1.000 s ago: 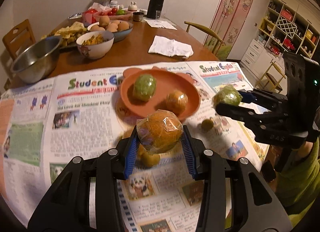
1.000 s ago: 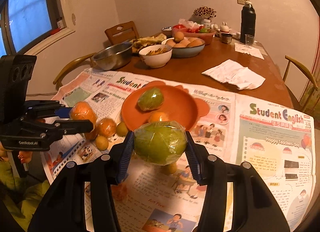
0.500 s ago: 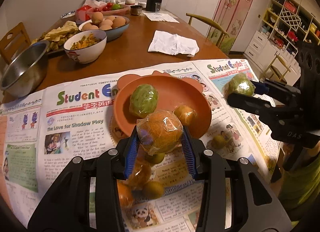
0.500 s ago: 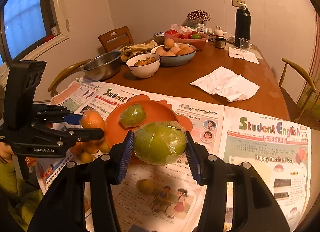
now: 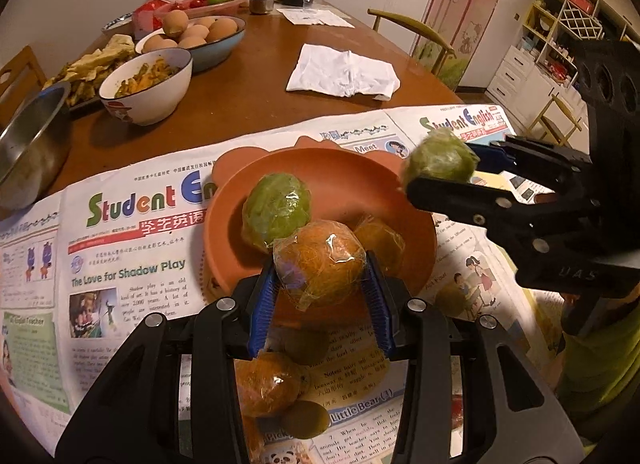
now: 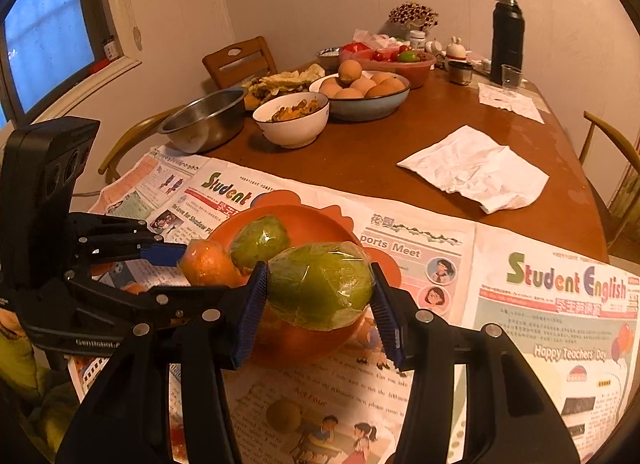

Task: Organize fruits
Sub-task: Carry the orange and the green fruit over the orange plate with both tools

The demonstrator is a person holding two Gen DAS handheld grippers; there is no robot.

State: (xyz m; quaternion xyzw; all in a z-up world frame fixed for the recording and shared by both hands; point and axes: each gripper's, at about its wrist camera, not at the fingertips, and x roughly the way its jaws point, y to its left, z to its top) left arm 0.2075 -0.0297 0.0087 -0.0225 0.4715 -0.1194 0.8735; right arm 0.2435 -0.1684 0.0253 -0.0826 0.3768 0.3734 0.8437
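Orange plate (image 5: 332, 180) with ear-shaped tabs sits on newspaper (image 5: 120, 264) spread over the wooden tabletop (image 5: 248, 92). On the plate: one film-wrapped green fruit (image 5: 276, 212) and one wrapped orange fruit (image 5: 380, 240), side by side. Left tool (image 5: 322, 284) is clamped on a wrapped orange (image 5: 320, 264), held above the plate's near rim; blue pads press both flanks. Right tool (image 6: 318, 298) grips a wrapped green fruit (image 6: 320, 292), likewise over the plate's near edge. Loose on the newspaper below the left tool: another wrapped orange (image 5: 268, 384) and small greenish-yellow fruits (image 5: 306, 420). Beyond the newspaper: egg bowl (image 6: 360, 92), steel basin (image 6: 204, 120), white cloth (image 6: 476, 168).
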